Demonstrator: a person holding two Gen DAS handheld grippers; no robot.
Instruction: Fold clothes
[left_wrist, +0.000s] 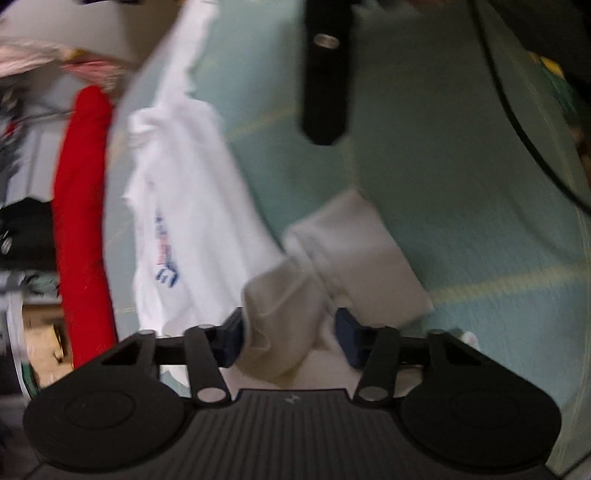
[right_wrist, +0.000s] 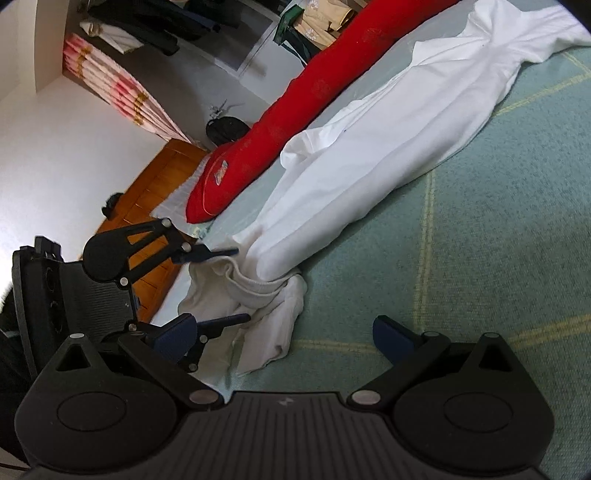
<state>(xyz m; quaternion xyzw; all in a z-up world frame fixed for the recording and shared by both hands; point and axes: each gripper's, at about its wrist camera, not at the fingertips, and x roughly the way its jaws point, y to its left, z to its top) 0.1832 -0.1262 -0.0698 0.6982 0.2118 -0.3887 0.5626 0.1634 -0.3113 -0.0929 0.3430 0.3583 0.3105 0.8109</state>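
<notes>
We have the left claw (left_wrist: 288, 332) set around a bunched end of the white garment (right_wrist: 388, 155). Its pads (left_wrist: 231, 339) sit either side of the fabric, but the blurred left view does not settle whether they pinch it; from the right view they look spread. The right claw (right_wrist: 284, 338) is open and holds nothing, with the bunched end just ahead and to its left. The rest of the garment runs away from both claws as a long rumpled strip across the green bedspread (right_wrist: 480, 258), beside a red cloth (right_wrist: 280, 122).

Risks, as we judge them:
- a thick wad between the pads could slip on lifting
- pulling one end alone would drag the strip and deepen the wrinkles
- the garment lies near the bed edge and could slide off
</notes>
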